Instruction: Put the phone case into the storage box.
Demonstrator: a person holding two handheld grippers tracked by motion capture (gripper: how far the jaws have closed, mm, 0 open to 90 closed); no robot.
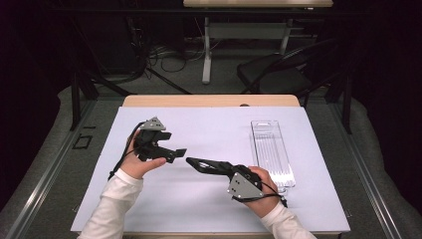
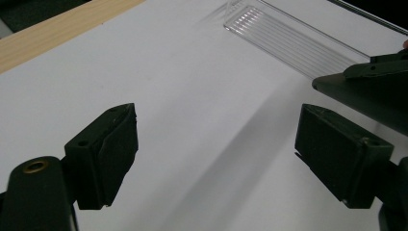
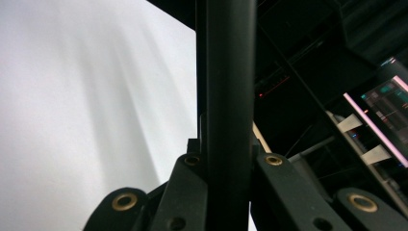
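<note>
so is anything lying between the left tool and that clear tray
Only the right tool: its shut jaws point toward the open left tool, partly across the way. Otherwise only bare white sheet lies before the clear tray.

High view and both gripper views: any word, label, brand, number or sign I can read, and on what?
None can be read.
Clear plastic tray: ribbed and see-through, no print visible.
White table cover: blank.
Left gripper and right gripper: plain black, no markings legible.
Screen in the right gripper view's background: coloured lines, too blurred to read.
</note>
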